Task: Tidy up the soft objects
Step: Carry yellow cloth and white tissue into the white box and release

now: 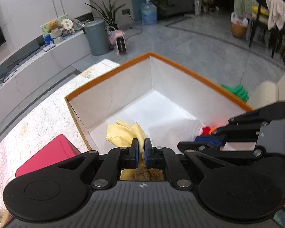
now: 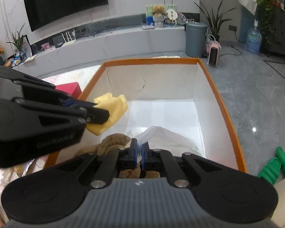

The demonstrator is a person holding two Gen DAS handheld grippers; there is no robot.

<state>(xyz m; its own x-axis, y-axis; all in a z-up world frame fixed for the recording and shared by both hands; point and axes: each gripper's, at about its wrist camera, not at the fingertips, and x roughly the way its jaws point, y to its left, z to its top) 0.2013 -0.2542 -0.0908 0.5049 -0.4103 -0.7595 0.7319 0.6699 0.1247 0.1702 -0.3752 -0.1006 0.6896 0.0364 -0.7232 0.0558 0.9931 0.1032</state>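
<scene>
An orange-rimmed white box (image 1: 182, 65) (image 2: 214, 87) stands open on the table. My left gripper (image 1: 141, 148) is shut on a yellow cloth (image 1: 123, 133) and holds it over the box's near left corner; the cloth (image 2: 112, 112) also shows in the right wrist view. My right gripper (image 2: 140, 150) is shut on a clear plastic bag (image 2: 161, 134) that lies in the box; the bag (image 1: 176, 131) holds something red (image 1: 206, 130). A brown plush toy (image 2: 114, 142) (image 1: 142, 173) lies below both grippers at the box's near side.
A pink-red box (image 1: 47, 155) (image 2: 70, 89) sits on the lace tablecloth (image 1: 38, 117) left of the big box. Green slippers (image 2: 275, 163) lie on the floor to the right. A grey bin (image 2: 195, 38) and a small heater (image 2: 213, 56) stand beyond.
</scene>
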